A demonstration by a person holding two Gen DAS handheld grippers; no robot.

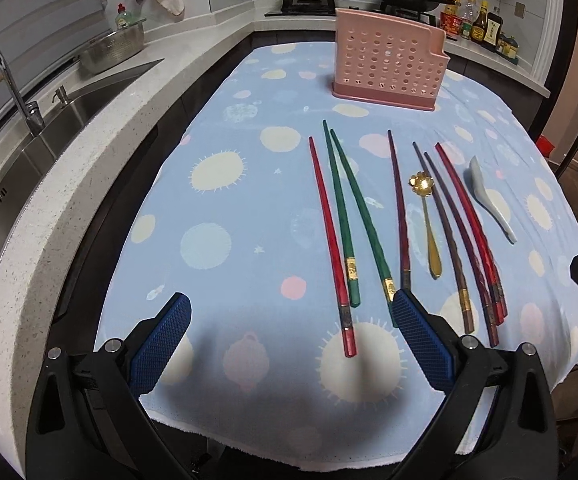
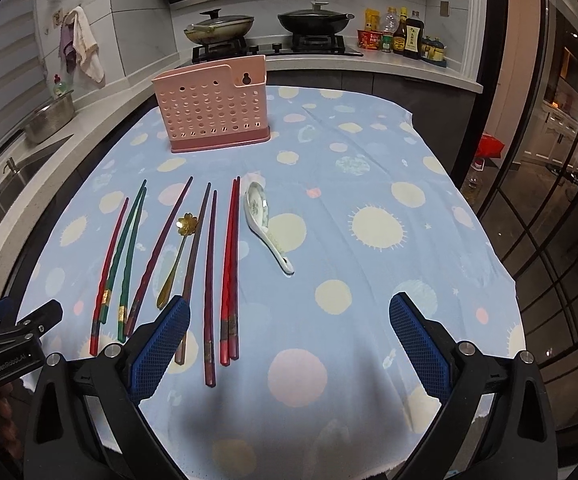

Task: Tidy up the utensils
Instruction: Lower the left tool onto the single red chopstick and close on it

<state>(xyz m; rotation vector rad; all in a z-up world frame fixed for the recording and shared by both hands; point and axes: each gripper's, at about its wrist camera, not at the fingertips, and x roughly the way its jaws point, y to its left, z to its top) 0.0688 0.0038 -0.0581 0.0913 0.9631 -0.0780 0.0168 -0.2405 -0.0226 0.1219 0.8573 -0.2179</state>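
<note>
Your left gripper (image 1: 291,314) hovers wide open over the cloth-covered worktop (image 1: 225,240), empty. Ahead lie coloured chopsticks (image 1: 345,216), a gold spoon (image 1: 427,220) and a white ceramic spoon (image 1: 489,196); a pink perforated holder (image 1: 389,64) stands beyond.

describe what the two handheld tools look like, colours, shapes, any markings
Both match: the left tool and right tool each have two flat blue fingers with a fine grid texture, mounted on glossy black angular arms with silver round bolts. Seen from the right camera, the left one's black body carries small pale lettering, too small to read surely. No cables or sleeves are visible.
</note>
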